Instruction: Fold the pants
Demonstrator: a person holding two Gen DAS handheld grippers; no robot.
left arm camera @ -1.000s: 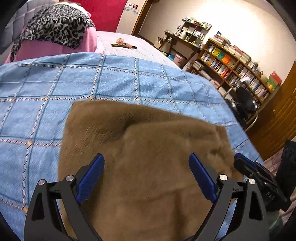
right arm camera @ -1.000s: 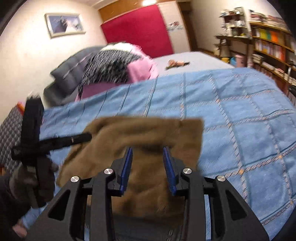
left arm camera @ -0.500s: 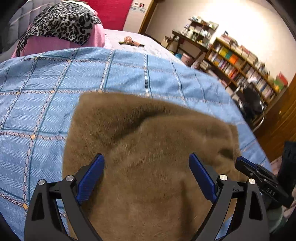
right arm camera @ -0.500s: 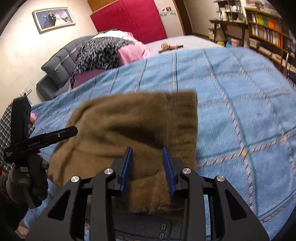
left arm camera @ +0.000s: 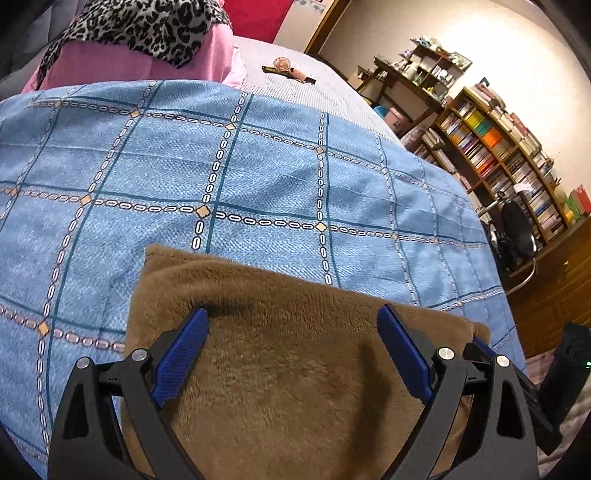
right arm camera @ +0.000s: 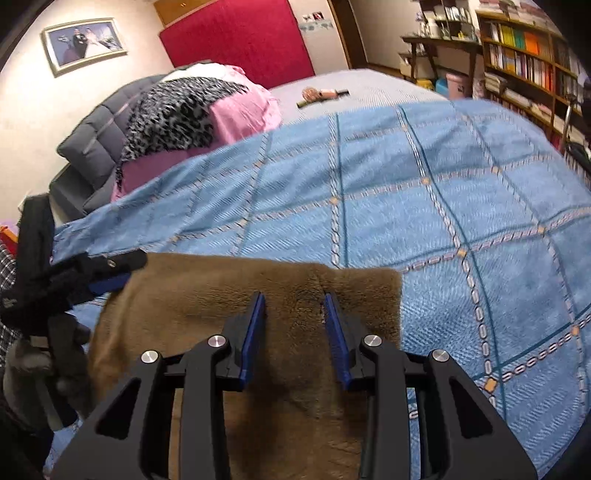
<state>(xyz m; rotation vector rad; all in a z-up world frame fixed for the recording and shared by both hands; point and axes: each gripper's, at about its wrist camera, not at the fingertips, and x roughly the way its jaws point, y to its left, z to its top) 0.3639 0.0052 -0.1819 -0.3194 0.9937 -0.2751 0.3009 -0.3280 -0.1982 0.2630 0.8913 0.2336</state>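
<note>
- pants [left arm camera: 295,369]: plain brown fleece, no pattern, under the left gripper [left arm camera: 291,354] and the right gripper [right arm camera: 295,332]
- both grippers: black frames, blue finger pads [left arm camera: 181,358]
- bedspread [left arm camera: 258,166]: light blue, dark teal grid lines, white chain-link stripes, small tan diamonds at crossings; ahead of both grippers
- pillow pile [right arm camera: 236,114]: pink, with black-and-white leopard-print cloth [left arm camera: 147,26] on top; far ahead-left of the right gripper
- cushion [right arm camera: 92,144]: dark grey, quilted; left of the pink
- wall panel [right arm camera: 240,37]: solid red, far ahead
- mattress cover [right arm camera: 369,88]: pale grey, past the blue
- bookshelf [left arm camera: 498,147]: brown wood, multicoloured spines incl. orange, yellow, green; ahead-right of the left gripper
</note>
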